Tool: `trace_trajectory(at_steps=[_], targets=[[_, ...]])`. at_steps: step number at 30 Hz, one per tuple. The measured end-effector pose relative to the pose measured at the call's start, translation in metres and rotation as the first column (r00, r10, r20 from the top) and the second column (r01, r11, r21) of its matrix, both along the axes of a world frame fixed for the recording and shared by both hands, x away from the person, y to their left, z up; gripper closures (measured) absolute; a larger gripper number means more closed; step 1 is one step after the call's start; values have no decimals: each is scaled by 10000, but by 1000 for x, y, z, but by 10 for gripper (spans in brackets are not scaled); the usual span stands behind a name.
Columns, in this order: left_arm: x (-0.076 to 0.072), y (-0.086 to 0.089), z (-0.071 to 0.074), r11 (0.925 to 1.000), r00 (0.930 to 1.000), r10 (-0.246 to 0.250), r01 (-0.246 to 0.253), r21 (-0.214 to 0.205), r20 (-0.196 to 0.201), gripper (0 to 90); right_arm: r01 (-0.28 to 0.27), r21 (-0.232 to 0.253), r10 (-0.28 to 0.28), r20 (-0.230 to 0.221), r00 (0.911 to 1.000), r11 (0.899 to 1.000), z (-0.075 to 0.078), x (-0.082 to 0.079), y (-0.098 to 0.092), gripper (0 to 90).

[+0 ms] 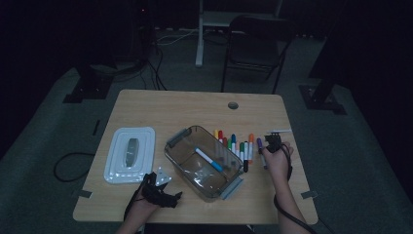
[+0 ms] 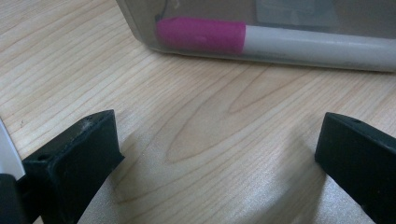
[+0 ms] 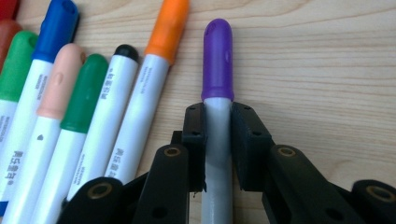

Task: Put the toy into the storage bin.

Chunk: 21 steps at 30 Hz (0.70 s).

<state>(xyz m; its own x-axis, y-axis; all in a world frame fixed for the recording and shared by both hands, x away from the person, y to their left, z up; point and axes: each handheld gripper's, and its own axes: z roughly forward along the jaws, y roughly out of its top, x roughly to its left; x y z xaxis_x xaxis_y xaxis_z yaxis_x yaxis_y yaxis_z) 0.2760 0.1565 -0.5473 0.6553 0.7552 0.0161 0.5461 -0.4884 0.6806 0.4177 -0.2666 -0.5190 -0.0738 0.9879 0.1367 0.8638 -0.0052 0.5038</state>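
My right gripper [image 3: 217, 140] had its two black jaws pinched on the white barrel of the purple-capped marker [image 3: 217, 60], just behind the cap; the marker lay flat on the table [image 3: 327, 56], at the right end of the marker row [image 1: 234, 144]. I judged the step in hand to be the pick-up of this marker for transfer to the clear box [image 1: 185, 165], which stood left of the row and already held a blue-capped marker [image 1: 208, 159]. The next move called for a straight lift, so that the smooth round barrel would not roll in the pads or nudge the orange-capped marker [image 3: 154, 70] just beside it, then a carry leftward over the box rim. My left gripper [image 2: 215, 154] rested near the table's near-left edge, its jaws spread wide with nothing between them, close to the box wall, through which a pink-capped marker [image 2: 201, 35] showed. The markers were glossy plastic cylinders with rounded caps; the box was smoky, translucent and rectangular with grey latches; its white lid [image 1: 130, 153] lay left of it; the tabletop was pale wood-grain laminate.
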Motion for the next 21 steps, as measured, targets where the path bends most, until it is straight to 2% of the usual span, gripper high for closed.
trace_trajectory(at_steps=[2,6,13,17,21], targets=[[0,0,0,10000,10000,-1,1,1,-1,5,119,314,-120,27,9999,9994,3,-2,-5,766],[0,0,0,10000,10000,-1,1,2,-2,5,134,617,-158,385,9991,9980,16,-9,-14,766],[0,0,0,10000,10000,-1,1,3,-1,5,-566,1274,429,1077,9933,9902,58,-24,-12,766],[0,0,0,10000,10000,0,0,1,-1,5,-1323,1564,1095,1464,9831,9788,85,-35,0,766],[0,0,0,10000,10000,16,-16,-13,22,5,-2192,1771,1838,1961,9632,9595,111,-46,15,766]])
